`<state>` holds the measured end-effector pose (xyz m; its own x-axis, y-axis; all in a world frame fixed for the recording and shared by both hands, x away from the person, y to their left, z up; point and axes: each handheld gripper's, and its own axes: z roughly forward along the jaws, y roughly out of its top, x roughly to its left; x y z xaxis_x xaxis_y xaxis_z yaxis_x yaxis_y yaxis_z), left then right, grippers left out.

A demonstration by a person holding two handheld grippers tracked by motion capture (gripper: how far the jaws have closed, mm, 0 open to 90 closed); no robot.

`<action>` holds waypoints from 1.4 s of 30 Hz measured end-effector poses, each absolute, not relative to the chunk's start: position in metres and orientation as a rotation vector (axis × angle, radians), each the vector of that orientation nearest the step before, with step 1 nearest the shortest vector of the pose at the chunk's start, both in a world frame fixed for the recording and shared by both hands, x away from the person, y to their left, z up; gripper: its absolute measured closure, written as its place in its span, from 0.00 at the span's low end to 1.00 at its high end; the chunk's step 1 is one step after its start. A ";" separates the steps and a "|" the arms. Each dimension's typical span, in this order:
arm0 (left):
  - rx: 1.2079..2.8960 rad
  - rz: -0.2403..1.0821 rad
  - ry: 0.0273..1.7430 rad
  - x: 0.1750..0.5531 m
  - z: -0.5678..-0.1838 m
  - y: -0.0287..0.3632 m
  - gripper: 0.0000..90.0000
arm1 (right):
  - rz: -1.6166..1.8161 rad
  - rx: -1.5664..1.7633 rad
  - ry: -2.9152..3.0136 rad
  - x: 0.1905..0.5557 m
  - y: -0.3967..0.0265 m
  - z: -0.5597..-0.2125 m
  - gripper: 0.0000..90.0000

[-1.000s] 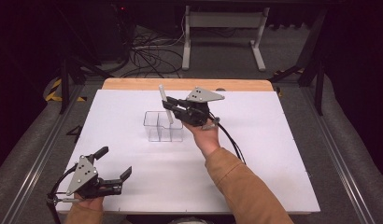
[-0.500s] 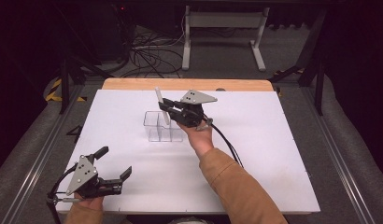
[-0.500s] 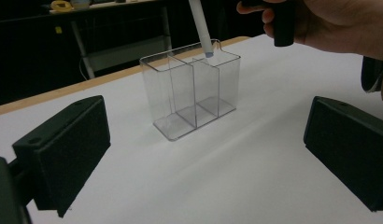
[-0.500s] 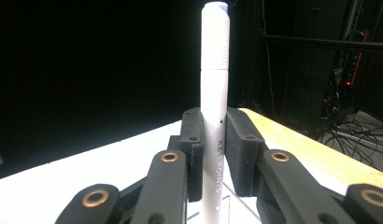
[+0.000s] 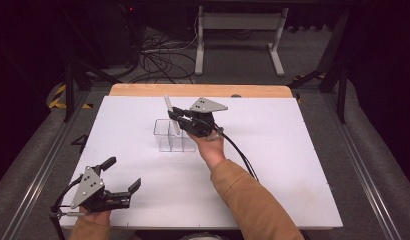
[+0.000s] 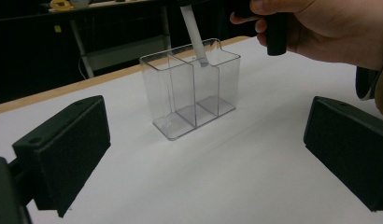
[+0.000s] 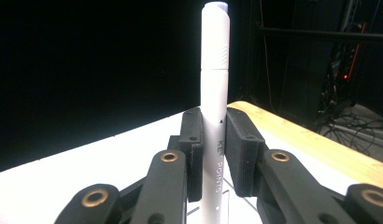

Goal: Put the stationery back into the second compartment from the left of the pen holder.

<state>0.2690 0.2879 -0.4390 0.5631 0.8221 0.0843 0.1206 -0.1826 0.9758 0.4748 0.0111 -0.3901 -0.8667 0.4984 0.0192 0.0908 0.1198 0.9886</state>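
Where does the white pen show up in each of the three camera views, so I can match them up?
High view: the white pen stands tilted above the clear organizer, mid-table, clamped by the right gripper.
Left gripper view: top centre, its lower end dips into a rear compartment.
Right gripper view: upright at centre, pinched between the black jaws.
Shared landmark: the table's wooden edge.

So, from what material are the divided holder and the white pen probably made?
The holder looks like clear hard plastic, perhaps acrylic: the table shows through its glossy walls and dividers. The pen seems matte white plastic, with a moulded ribbed cap and printed letters.
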 end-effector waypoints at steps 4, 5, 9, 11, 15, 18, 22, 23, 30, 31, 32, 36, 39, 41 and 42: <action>1.660 0.767 0.801 0.270 -0.439 0.288 0.01 | 1.797 0.595 2.102 0.476 0.011 -0.392 0.86; 1.662 0.767 0.801 0.270 -0.439 0.288 0.01 | 1.794 0.599 2.106 0.476 0.011 -0.392 0.86; 1.661 0.766 0.801 0.270 -0.439 0.288 0.01 | 1.793 0.607 2.119 0.476 0.010 -0.393 0.75; 1.663 0.763 0.803 0.270 -0.439 0.288 0.01 | 1.807 0.640 2.122 0.477 0.009 -0.393 0.63; 1.664 0.766 0.803 0.270 -0.439 0.287 0.02 | 1.757 0.673 2.129 0.475 0.003 -0.388 0.47; 1.658 0.767 0.806 0.270 -0.439 0.288 0.02 | 1.718 0.656 2.118 0.473 -0.003 -0.383 0.32; 1.663 0.770 0.804 0.269 -0.439 0.287 0.02 | 1.716 0.664 2.117 0.467 -0.012 -0.373 0.16; 1.661 0.768 0.805 0.269 -0.439 0.287 0.02 | 1.714 0.656 2.115 0.466 -0.014 -0.370 0.14; 1.662 0.769 0.805 0.270 -0.439 0.286 0.02 | 1.684 0.592 2.113 0.455 -0.028 -0.355 0.11; 1.660 0.767 0.805 0.270 -0.438 0.286 0.02 | 1.678 0.593 2.116 0.453 -0.029 -0.353 0.10; 1.665 0.768 0.803 0.271 -0.439 0.286 0.02 | 1.676 0.588 2.114 0.452 -0.030 -0.352 0.10; 1.668 0.763 0.802 0.272 -0.439 0.285 0.02 | 1.662 0.577 2.110 0.448 -0.034 -0.348 0.10; 1.668 0.764 0.804 0.272 -0.439 0.285 0.02 | 1.659 0.579 2.109 0.448 -0.037 -0.346 0.10; 1.663 0.763 0.805 0.272 -0.439 0.285 0.02 | 1.664 0.584 2.105 0.448 -0.039 -0.345 0.09; 1.664 0.763 0.805 0.272 -0.439 0.285 0.02 | 1.666 0.585 2.104 0.447 -0.041 -0.344 0.09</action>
